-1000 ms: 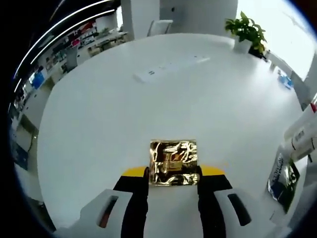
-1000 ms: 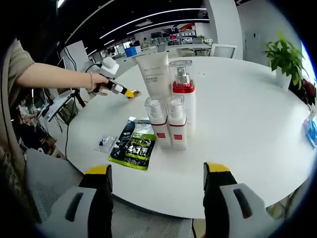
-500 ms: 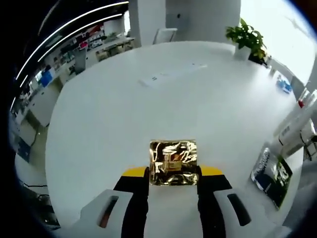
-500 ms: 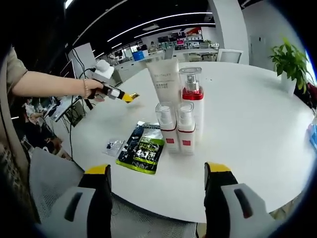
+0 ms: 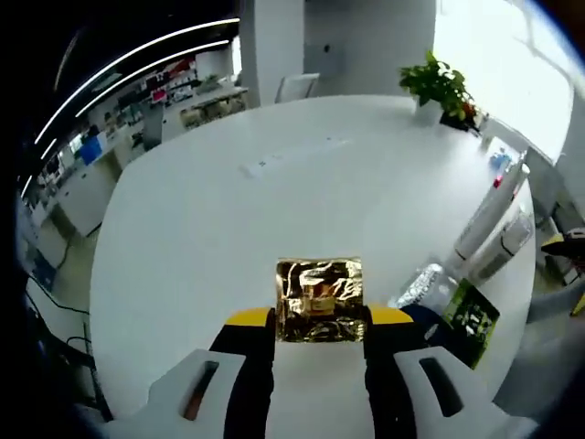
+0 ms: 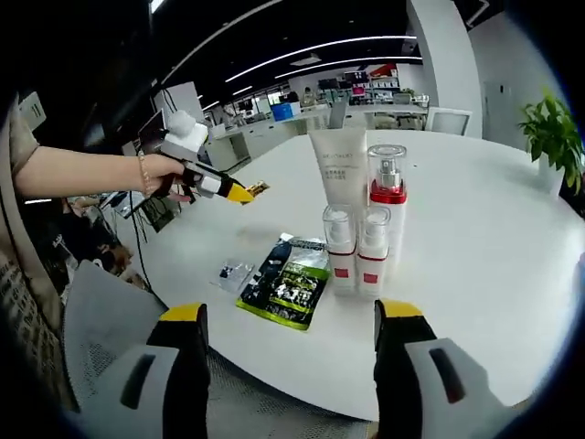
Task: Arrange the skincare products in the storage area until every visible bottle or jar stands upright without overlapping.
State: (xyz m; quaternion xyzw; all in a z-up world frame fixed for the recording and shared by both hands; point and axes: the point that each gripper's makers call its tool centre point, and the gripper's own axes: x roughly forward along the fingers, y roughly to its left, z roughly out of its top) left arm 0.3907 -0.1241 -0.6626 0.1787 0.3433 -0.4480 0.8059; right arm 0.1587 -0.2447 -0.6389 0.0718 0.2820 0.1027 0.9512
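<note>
The left gripper view looked from above, tilted down across the counter toward the far room, bottles at its right edge. The right gripper view sat low off the counter's near edge, facing the bottles at frame centre, fairly near. Both shared the counter and bottles.

Count on the white table: one white tube, one tall red-collared pump bottle, two small red-banded bottles, one green-black pouch, one small clear sachet, one gold foil packet.
</note>
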